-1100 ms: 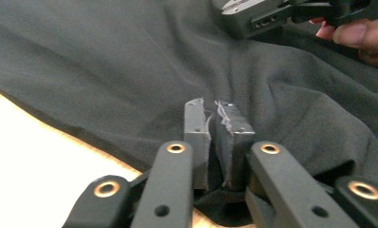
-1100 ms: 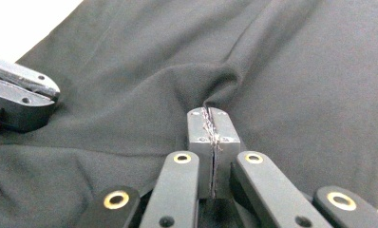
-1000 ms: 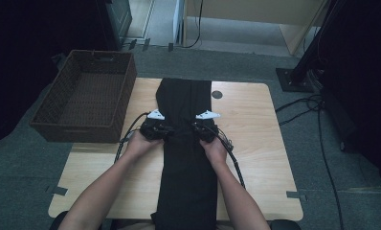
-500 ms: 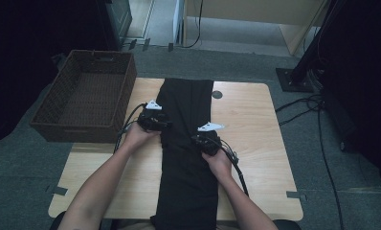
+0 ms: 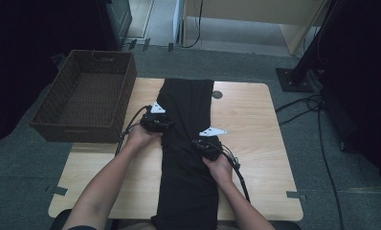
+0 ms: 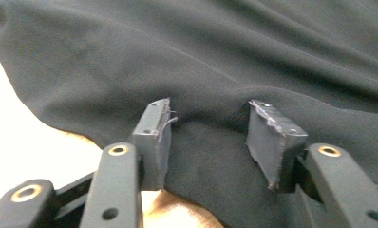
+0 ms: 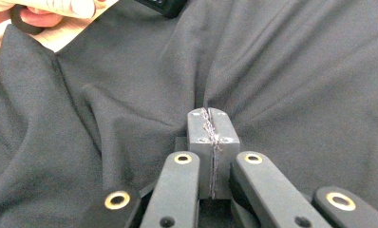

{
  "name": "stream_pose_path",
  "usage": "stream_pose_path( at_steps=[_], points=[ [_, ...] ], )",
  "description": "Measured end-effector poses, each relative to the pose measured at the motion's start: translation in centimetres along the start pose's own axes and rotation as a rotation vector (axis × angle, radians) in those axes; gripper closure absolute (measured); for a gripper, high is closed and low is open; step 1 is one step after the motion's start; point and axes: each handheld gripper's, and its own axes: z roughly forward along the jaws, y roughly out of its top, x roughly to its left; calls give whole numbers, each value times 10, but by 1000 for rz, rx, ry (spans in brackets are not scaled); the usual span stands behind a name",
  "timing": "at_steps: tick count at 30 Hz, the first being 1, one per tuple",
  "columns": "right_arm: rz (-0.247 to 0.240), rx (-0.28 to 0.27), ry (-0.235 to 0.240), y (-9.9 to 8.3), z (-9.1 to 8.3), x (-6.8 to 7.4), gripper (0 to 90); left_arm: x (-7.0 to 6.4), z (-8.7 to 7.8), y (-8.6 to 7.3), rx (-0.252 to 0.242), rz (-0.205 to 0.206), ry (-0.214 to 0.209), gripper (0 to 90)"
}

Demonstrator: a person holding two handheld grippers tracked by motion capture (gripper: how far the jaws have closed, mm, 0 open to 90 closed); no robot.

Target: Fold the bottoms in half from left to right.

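A long black garment (image 5: 188,143) lies lengthwise down the middle of the wooden table (image 5: 255,124), its near end running off the table's front edge and out of the picture, so how it ends there cannot be made out. Its dark folds are hard to read from above. The right claw (image 7: 211,124) is pressed together with creases of the cloth radiating from its tips; whether any fabric sits between the pads is hard to tell. In the high view it rests on the garment's right side (image 5: 205,143). The left claw (image 6: 211,128) is spread wide, its pads resting on the cloth near the left edge (image 5: 161,125). A woven brown basket (image 5: 85,96) stands off the table's left far corner.
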Motion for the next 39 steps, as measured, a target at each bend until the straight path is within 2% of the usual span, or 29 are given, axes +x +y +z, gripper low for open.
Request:
stream_pose_path(
  at_steps=[4,7,10,11,13,15,18,20,21,23,29,31,35,38,39],
  points=[
    [-42,-8,-26,0,1,3,896,-3,1,1,-3,27,-10,698],
    [-31,-8,-16,1,2,1,897,-7,4,4,-5,27,-8,780],
    [-25,2,-8,2,2,-2,897,-10,5,7,5,8,-5,837],
    [-23,8,-9,3,2,-3,897,-10,5,7,9,-15,-15,847],
    [-5,28,-17,6,0,-5,897,-9,4,7,20,-41,-38,856],
    [7,28,-20,4,-6,-6,899,-11,-1,5,35,-28,-59,859],
    [-13,31,-27,0,-15,-3,900,-18,-9,-1,42,-10,-86,860],
    [-2,28,-19,-4,-22,-3,900,-23,-16,-5,46,-1,-103,861],
    [16,27,-7,-7,-26,-4,900,-25,-18,-7,41,-7,-111,861],
    [49,26,18,-13,-33,-3,900,-30,-26,-14,37,-47,-131,860],
    [27,43,44,-23,-48,7,900,-46,-48,-27,9,-66,-168,861],
    [16,43,48,-29,-52,12,900,-51,-51,-34,23,-65,-176,860],
    [64,48,70,-42,-56,19,900,-57,-54,-44,30,-113,-203,859],
    [67,36,71,-50,-58,24,900,-61,-58,-45,39,-96,-198,860],
    [71,34,70,-51,-59,25,900,-62,-60,-46,39,-104,-202,860]
  ],
)
